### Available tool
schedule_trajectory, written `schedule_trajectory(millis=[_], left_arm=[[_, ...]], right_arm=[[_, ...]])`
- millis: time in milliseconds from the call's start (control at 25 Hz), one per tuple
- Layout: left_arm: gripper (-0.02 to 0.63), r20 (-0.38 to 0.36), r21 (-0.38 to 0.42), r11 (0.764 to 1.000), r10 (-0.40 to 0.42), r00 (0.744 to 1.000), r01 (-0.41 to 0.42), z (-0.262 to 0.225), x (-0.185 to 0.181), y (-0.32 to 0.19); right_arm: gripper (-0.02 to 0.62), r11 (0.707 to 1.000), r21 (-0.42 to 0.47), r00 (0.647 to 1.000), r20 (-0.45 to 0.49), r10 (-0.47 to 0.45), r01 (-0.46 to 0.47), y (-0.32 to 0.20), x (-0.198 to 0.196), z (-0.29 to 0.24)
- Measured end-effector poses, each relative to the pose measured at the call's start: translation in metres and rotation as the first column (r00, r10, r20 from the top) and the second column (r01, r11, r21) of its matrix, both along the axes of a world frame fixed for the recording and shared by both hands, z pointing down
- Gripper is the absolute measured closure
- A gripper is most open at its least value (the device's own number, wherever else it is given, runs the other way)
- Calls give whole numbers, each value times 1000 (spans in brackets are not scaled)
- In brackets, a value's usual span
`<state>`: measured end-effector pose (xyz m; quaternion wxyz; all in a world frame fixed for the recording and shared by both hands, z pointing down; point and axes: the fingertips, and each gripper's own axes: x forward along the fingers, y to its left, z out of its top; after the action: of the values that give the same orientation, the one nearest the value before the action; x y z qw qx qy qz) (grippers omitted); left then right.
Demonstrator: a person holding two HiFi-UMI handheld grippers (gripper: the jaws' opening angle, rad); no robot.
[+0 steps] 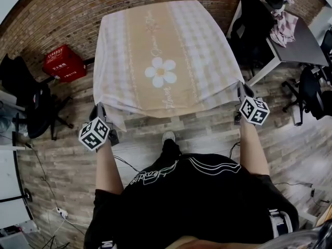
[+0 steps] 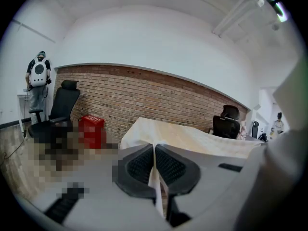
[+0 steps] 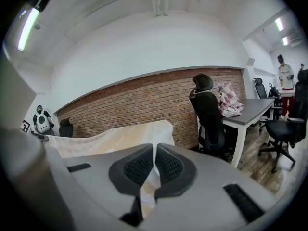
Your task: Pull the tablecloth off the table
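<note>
Head view: tablecloth, beige centre strip w/ white daisy, checked side bands, lies spread over table, which it hides. Far edge hangs near brick wall. Both near corners held out past table edge, toward person.
Left gripper: jaws pressed together on near-left corner. Left gripper view: thin fold of cloth pinched btwn pads.
Right gripper: jaws likewise closed on near-right corner. Right gripper view: cloth fold clamped btwn pads.
Surroundings: red crate and black office chair at left; grey desk w/ pink cloth at right; wood floor.
</note>
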<state>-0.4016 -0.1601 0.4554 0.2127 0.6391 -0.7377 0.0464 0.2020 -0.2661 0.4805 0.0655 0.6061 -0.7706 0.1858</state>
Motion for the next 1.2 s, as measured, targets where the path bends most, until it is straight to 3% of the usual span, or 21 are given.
schedule_trajectory(millis=[320,880,1200], left_arm=[[600,16,29,999,18,1000,-18,2,16,43],[600,21,36,999,10,1000,-11,-30,24,66],[600,-30,44,999,-1,1000,2,-36,24,76]], right_arm=[[597,1000,26,1000,13,-11,11,44,13,4],[597,995,43,994,49,-94,92,62,16,-28],[598,991,41,988,81,-132,130,68,11,-41]])
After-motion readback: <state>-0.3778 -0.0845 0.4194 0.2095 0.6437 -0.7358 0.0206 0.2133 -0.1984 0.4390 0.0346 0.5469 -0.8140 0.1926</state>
